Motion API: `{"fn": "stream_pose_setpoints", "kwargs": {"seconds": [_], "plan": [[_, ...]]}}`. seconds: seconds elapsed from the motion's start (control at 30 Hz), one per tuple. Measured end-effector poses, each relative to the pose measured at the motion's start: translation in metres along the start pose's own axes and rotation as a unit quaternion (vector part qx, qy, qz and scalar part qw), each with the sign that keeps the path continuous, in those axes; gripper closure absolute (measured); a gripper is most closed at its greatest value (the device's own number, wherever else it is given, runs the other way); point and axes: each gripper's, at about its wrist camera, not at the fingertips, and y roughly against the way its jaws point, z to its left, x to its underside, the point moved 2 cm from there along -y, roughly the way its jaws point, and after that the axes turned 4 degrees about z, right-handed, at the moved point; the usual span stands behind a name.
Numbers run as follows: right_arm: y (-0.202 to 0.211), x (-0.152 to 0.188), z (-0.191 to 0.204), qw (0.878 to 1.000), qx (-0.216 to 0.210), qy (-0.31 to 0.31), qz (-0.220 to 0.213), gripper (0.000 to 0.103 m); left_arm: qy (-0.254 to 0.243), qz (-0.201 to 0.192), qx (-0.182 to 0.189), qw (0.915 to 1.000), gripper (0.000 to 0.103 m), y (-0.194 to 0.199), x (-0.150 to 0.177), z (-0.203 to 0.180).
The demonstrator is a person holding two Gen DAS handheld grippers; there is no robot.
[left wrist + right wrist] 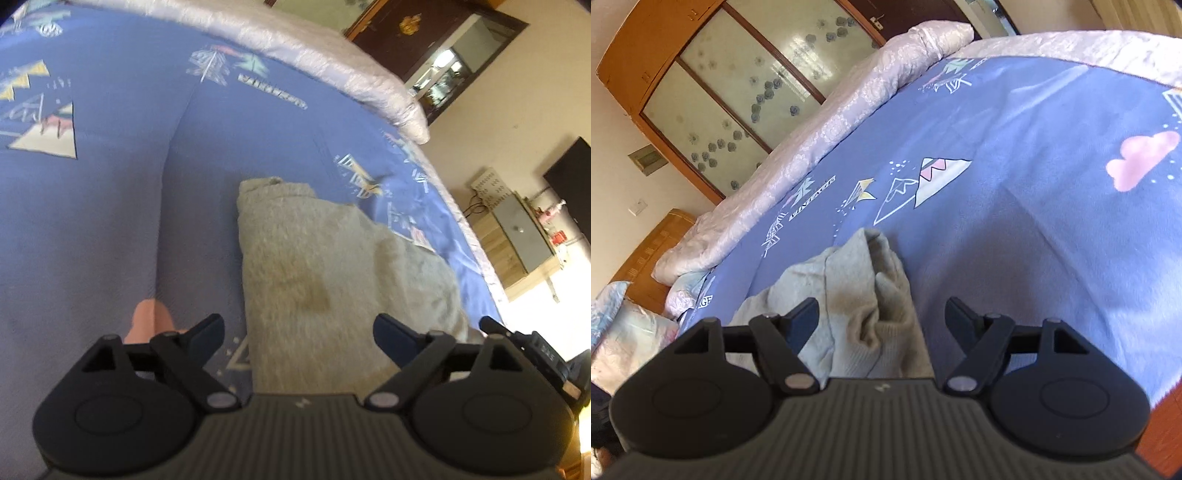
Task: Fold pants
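Note:
Grey-beige pants (317, 280) lie folded in a thick stack on the blue patterned bedspread (110, 229). My left gripper (298, 326) is open above the near end of the pants, fingers apart and holding nothing. In the right wrist view the same pants (864, 295) lie bunched with a ribbed cuff near the camera. My right gripper (882, 314) is open just above that cuff end, holding nothing. The tip of the right gripper (524, 339) shows at the lower right of the left wrist view.
A pale quilt (332, 62) is rolled along the far edge of the bed; it also shows in the right wrist view (827, 129). A wooden wardrobe (713, 85) and a bedside cabinet (517, 240) stand beyond the bed. A pillow (624, 332) lies at the left.

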Motion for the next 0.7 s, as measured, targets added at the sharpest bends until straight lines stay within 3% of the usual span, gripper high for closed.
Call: {"fn": "stream_pose_setpoints", "kwargs": {"seconds": [0.13, 0.17, 0.2, 0.23, 0.27, 0.3, 0.4, 0.53, 0.7], "plan": [[-0.018, -0.001, 0.009, 0.999, -0.01, 0.032, 0.015, 0.026, 0.017, 0.036, 0.018, 0.999, 0.011, -0.032, 0.0, -0.001], [-0.025, 0.001, 0.012, 0.999, -0.014, 0.038, 0.025, 0.026, 0.004, 0.027, 0.012, 0.9996, 0.017, -0.034, 0.002, -0.006], [-0.035, 0.005, 0.014, 0.998, -0.016, 0.039, 0.041, 0.026, -0.017, 0.023, 0.001, 0.9996, 0.032, -0.036, 0.004, -0.012], [-0.044, 0.007, 0.012, 0.997, -0.017, 0.036, 0.061, 0.026, -0.033, 0.024, -0.014, 0.9991, 0.037, -0.038, 0.006, -0.017], [-0.046, 0.011, 0.014, 0.998, -0.011, 0.039, 0.057, 0.031, -0.049, 0.021, -0.026, 0.9982, 0.049, -0.037, 0.008, -0.02], [-0.046, 0.012, 0.019, 0.997, -0.011, 0.049, 0.058, 0.051, -0.056, 0.02, -0.023, 0.998, 0.06, -0.035, 0.009, -0.021], [-0.041, 0.015, 0.026, 0.996, -0.022, 0.035, 0.074, 0.069, -0.062, -0.004, -0.018, 0.9979, 0.08, -0.018, 0.008, -0.023], [-0.026, 0.01, 0.046, 0.996, -0.057, 0.024, 0.057, 0.073, -0.051, -0.03, 0.006, 0.9982, 0.083, 0.003, -0.002, -0.028], [-0.034, -0.014, 0.092, 0.993, -0.097, 0.065, 0.021, 0.073, -0.059, -0.103, 0.017, 0.9928, 0.083, 0.029, -0.054, -0.035]]}}
